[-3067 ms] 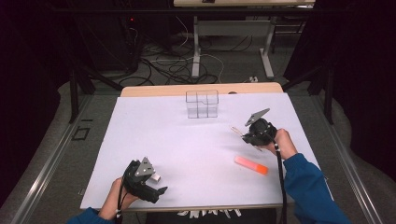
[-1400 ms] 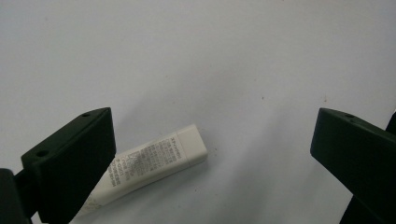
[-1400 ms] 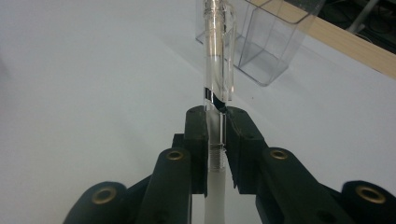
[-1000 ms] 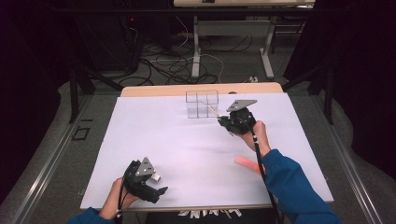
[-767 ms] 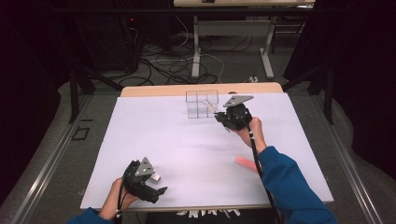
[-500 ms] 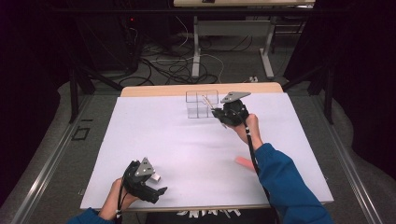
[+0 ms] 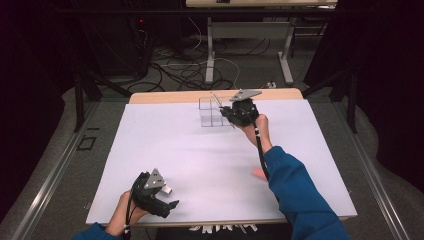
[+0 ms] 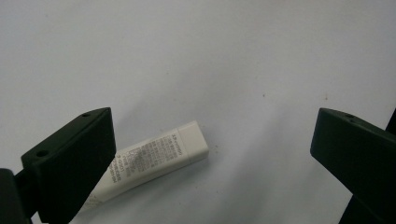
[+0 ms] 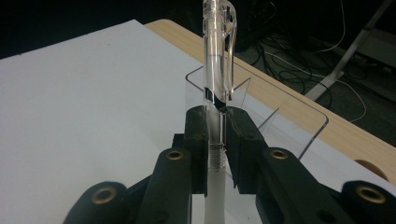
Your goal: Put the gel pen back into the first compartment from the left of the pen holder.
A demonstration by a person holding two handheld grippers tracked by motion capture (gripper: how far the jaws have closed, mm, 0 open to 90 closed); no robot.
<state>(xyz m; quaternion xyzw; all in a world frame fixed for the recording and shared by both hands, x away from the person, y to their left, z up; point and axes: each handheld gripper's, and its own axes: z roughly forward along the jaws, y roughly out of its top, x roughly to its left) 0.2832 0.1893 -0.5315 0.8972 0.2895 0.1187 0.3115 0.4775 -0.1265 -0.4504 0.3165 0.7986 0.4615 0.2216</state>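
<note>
The clear pen [image 9: 217, 70] is clamped upright between the jaws of the right gripper [image 9: 216, 135], pinched low on its barrel, so that the clip end stands well above the jaw tips and the rest runs down between them out of sight. It hangs at the near side of the clear organizer [image 9: 280, 116], a see-through box with thin dividers that stands near the far edge of the worktop [image 7: 165, 145].

The main risk is a missed drop. With walls this transparent, the pen's lower end could strike a rim or a divider instead of entering a compartment, and then tip the light box or skate it across the white sheet. The grip is another weak point: the smooth barrel could swivel in the jaws and come down slanted. Let go too high, it might bounce out or lean over the wall.

In the high view the right gripper [image 7: 239, 111] sits right at the organizer [image 7: 212, 112]. The left gripper [image 7: 159, 200] rests near the front edge, jaws spread wide and holding nothing, over a small white eraser [image 8: 154, 161] lying flat beside one jaw. An orange item [image 7: 258, 173] lies partly hidden by the right sleeve.
</note>
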